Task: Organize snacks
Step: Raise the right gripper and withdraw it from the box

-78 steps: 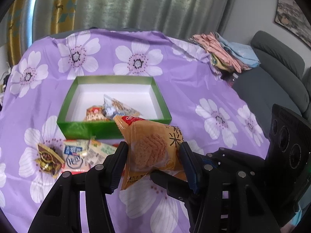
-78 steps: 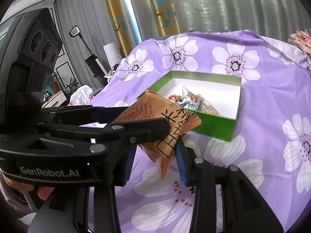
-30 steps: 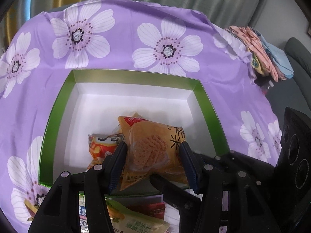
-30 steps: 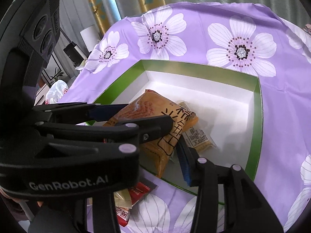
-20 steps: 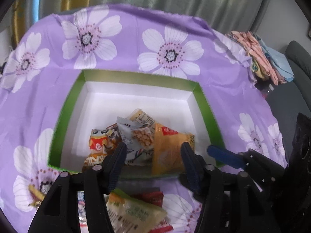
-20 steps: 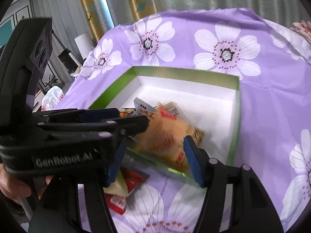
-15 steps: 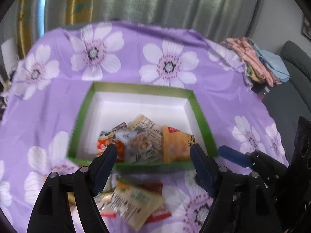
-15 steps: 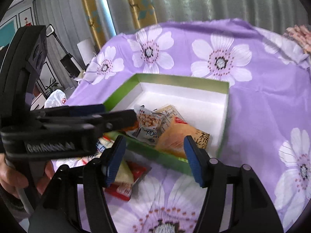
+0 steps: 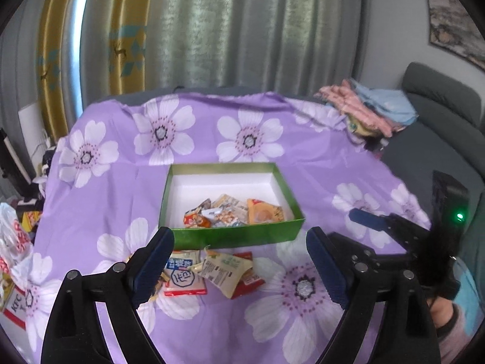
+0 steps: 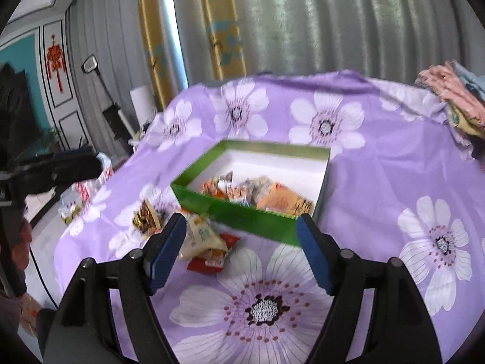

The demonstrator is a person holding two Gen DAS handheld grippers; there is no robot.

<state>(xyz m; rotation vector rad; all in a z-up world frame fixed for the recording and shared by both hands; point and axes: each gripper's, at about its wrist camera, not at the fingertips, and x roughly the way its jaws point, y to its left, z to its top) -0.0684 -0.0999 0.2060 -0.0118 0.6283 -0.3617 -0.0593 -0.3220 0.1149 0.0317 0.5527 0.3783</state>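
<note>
Snacks sit in two groups on table (image 9: pixel 318 170) w/ purple flowered cloth. Green box (image 9: pixel 239 235), white inside, is mid-table; several packets lie along its near wall, incl. orange rice-cracker pack (image 9: pixel 264 210) at right end, also seen in right wrist view (image 10: pixel 283 203), touching other wrappers beside it. Loose packets (image 9: pixel 209 271) lie on cloth just outside box's near wall: blue/white/red one, pale beige one, red one partly under it. Gold-brown wrapper (image 10: pixel 145 216) sits a bit apart to their left in right wrist view.

Left gripper (image 9: pixel 241 265) fingers spread wide, nothing between them, hanging over loose packets, not touching. Right gripper (image 10: pixel 241 253) fingers also spread wide & empty, near box's near corner. Right gripper shows at right edge of left view, beside box, apart from it.

Folded clothes (image 9: pixel 369 110) at far right table edge.
</note>
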